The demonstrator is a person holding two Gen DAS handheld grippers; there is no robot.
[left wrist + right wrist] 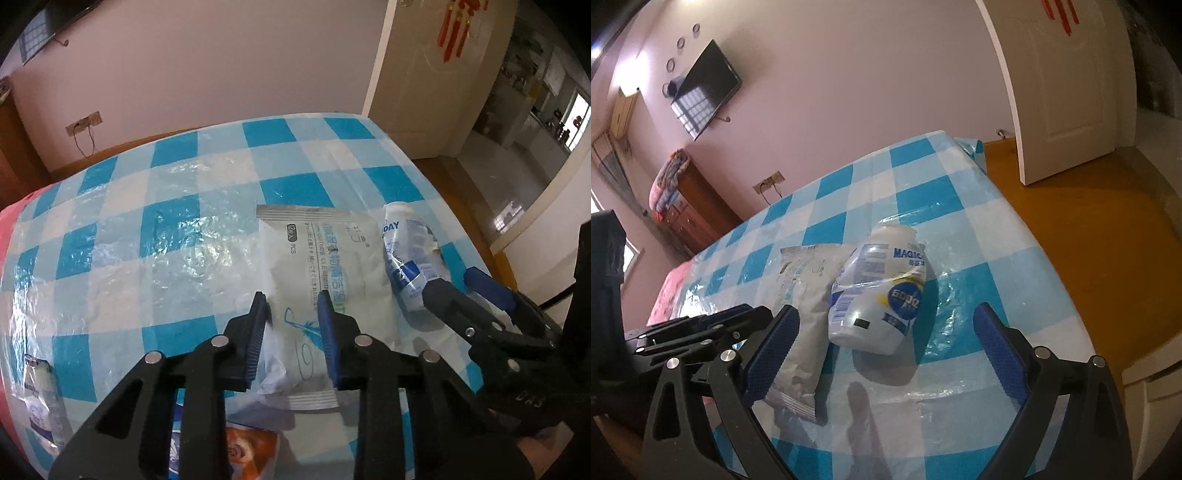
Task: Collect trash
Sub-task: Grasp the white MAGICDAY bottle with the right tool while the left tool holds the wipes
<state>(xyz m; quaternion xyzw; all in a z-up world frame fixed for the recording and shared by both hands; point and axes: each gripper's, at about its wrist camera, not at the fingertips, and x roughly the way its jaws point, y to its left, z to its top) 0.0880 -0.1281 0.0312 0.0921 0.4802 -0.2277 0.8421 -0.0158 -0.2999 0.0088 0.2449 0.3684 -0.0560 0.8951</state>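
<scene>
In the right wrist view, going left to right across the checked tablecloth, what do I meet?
Left gripper → white wipes packet → crushed white bottle → bare checked tablecloth up to the right-hand pad of the open right gripper.

Checked cloth (916, 177): blue-white, under clear plastic film, covers flat surface. TV (705, 92): wall-mounted, above cloth's far left. Wooden dresser (694, 210): left of cloth, against wall; folded bedding (666, 181) on top. Wall socket (770, 181): just beyond cloth's far edge, cable hanging. White door (1067, 92): right of cloth's far corner, red ornament (456, 31) on it. Wood floor (1082, 236): right of cloth.
</scene>
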